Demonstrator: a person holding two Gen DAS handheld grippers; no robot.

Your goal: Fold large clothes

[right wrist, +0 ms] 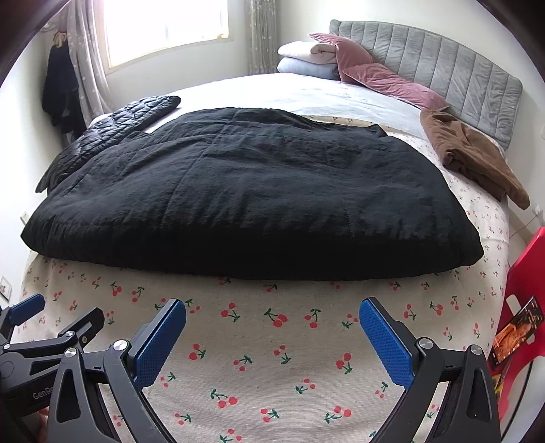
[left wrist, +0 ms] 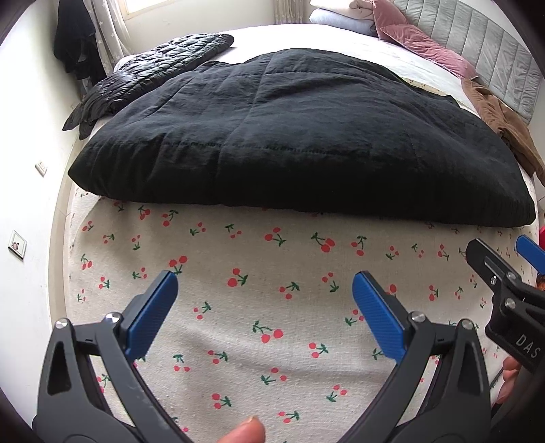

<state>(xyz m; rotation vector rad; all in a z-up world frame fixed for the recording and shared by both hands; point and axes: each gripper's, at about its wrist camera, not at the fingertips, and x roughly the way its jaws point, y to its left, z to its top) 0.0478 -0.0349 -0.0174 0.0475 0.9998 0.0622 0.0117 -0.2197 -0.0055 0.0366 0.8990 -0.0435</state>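
Pinching only the top layer would let the padded black coat slump unevenly (both grippers hover spread, empty).

A big bed fills the room, with a cloth with red cherries spread over its near end. At the far right is a soft grey headboard, with pink pillows and folded blankets beside it. Bright light comes in through a window with pale curtains, the walls are white, and a red plastic chair stands at the right.
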